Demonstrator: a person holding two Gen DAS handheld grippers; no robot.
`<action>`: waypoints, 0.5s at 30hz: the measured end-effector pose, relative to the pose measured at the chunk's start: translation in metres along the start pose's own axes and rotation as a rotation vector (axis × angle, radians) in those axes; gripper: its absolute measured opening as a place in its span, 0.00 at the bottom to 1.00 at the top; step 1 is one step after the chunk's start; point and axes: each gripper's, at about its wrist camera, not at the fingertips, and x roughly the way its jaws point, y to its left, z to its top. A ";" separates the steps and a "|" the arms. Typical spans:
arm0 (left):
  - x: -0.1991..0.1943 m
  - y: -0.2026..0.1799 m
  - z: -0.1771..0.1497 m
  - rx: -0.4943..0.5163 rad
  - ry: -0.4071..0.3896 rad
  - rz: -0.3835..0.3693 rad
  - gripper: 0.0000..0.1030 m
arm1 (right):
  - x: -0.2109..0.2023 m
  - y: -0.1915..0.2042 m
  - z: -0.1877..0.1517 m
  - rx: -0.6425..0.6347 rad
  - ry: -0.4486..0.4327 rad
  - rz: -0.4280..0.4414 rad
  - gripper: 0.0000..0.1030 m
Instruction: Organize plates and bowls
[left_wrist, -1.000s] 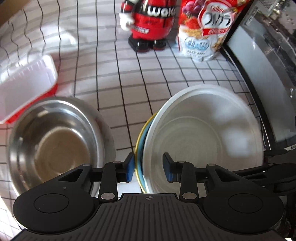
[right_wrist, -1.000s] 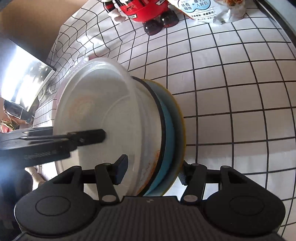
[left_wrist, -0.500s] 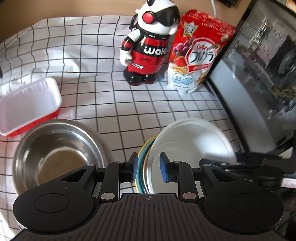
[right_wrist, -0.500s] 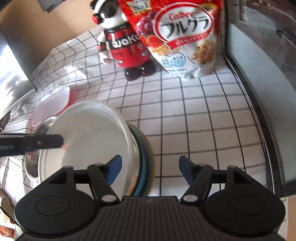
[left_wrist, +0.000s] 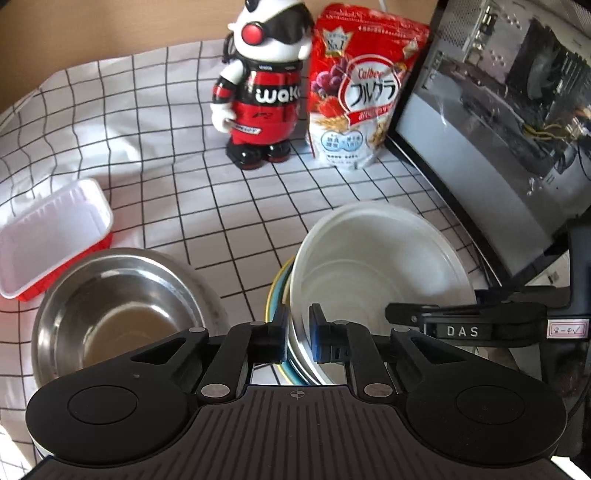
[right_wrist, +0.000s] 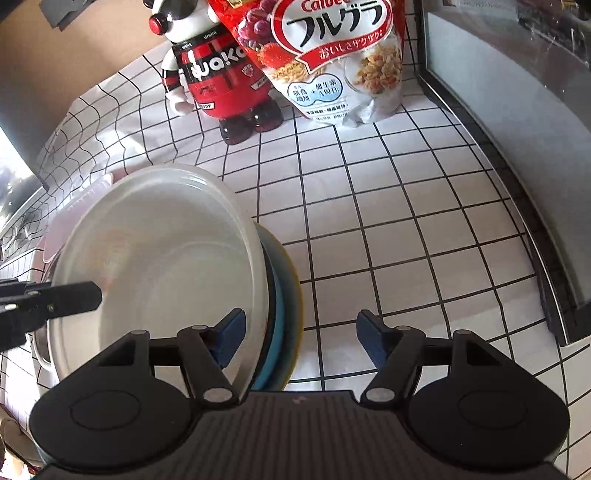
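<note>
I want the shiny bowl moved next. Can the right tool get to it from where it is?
Probably not straight away. The right tool hangs open around the stack's edge, and the white bowl with its plates stands between it and the steel bowl.

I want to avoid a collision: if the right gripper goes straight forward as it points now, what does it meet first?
Probably nothing near: past the open right gripper lies bare checked tablecloth, then, further on, the cereal bag. The white bowl sits left of that line.

Left tool (left_wrist: 297, 338) clamped, right tool (right_wrist: 301, 341) spread.
</note>
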 end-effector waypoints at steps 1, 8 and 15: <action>0.001 0.001 -0.001 -0.007 -0.004 -0.002 0.14 | 0.001 0.002 0.001 -0.010 0.002 -0.003 0.60; 0.000 0.007 -0.001 -0.051 0.023 0.008 0.15 | 0.006 0.017 0.009 -0.108 0.040 0.020 0.54; 0.006 0.013 0.011 -0.106 0.099 -0.024 0.19 | 0.014 0.024 0.017 -0.149 0.057 0.038 0.53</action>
